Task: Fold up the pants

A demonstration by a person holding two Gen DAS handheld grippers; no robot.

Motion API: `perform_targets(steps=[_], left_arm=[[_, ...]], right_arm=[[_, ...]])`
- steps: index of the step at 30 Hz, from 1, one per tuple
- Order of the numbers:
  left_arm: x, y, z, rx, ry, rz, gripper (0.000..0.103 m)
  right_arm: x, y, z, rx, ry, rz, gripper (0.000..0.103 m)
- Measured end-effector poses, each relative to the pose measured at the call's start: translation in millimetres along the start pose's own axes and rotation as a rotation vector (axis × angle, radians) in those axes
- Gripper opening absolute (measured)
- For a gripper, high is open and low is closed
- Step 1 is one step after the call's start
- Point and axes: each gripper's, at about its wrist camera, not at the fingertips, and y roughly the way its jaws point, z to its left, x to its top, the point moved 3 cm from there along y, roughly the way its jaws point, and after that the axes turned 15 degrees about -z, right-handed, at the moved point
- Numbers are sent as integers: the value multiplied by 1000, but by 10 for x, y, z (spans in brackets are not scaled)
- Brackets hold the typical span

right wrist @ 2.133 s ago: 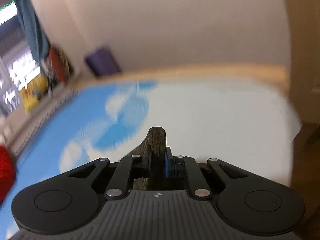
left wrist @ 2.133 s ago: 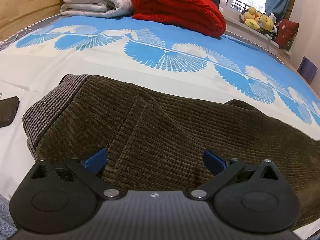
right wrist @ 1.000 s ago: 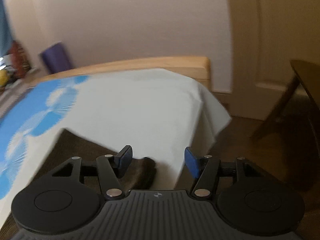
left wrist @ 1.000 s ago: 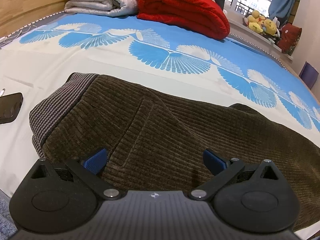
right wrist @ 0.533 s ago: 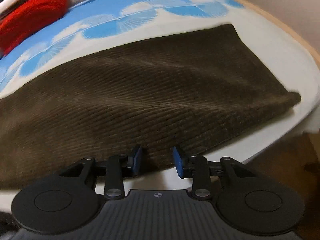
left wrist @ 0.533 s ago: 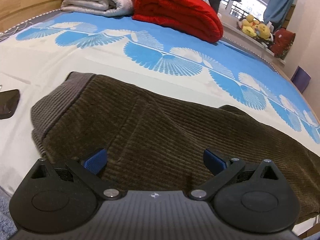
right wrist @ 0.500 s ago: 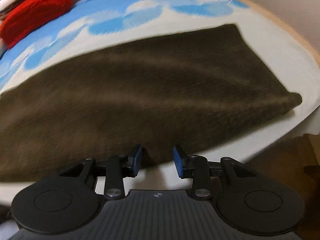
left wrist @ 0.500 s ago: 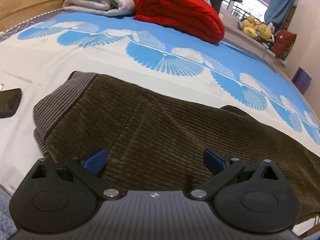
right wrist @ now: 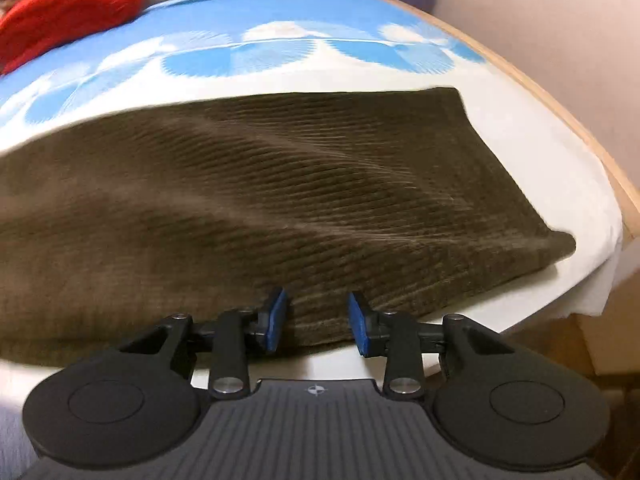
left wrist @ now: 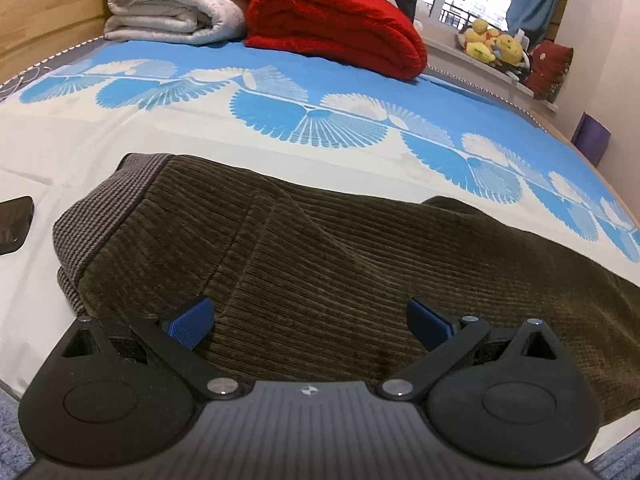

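While the pants (left wrist: 320,264) lie flat along the near edge of the bed (left wrist: 200,140), folded lengthwise into one long brown corduroy strip, both claws hang over their near side; at far left of the left view a dark phone (left wrist: 14,224) rests on the white sheet, apart from the grey ribbed waistband (left wrist: 104,208); behind, against the wooden headboard, sit a white blanket (left wrist: 176,0) and, touching it, a red blanket (left wrist: 336,20); further right, plush toys (left wrist: 492,46) line the sill; the left claw (left wrist: 308,320) stands wide open above the seat of the pants, its blue pads clear of the cloth and gripping nothing. From the right view, the legs (right wrist: 280,200) run rightward to the hem (right wrist: 516,168), which ends near the bed's foot corner; the right claw (right wrist: 318,322) hovers at the near edge of the legs, its jaws narrowed to a moderate gap after just closing, with nothing pinched between the pads.
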Motion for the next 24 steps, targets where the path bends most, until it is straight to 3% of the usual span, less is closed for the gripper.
perform_targets(steps=[2,6,8,13,15,17,20,24], left_arm=[[4,25,-8,-8,0,-1,102],[22,93,-30,-9,-2,-11,102],[35,135,-43,-6,-5,-13,102],[55,225,-73,10,-5,-6,102],[57,263,-80,9,-6,5,102],[55,299,-90,16,6,10,102],[49,347,-100,33,33,12,102],[53,392,-114,35,31,15,102]], right_arm=[[206,-83,-179,23,104,-36,35],[841,-73,-611,-86,281,-286,37],[1129,134,-807,-117,361,-318,37],[1553,966,-1035,-191,439,-216,34],[1564,1326,-1004,-232,416,-129,0],[1535,1646,-918,-288,358,-73,0],[1468,2000,-877,-361,298,-59,0],[1409,2135,-817,-358,261,-88,0]])
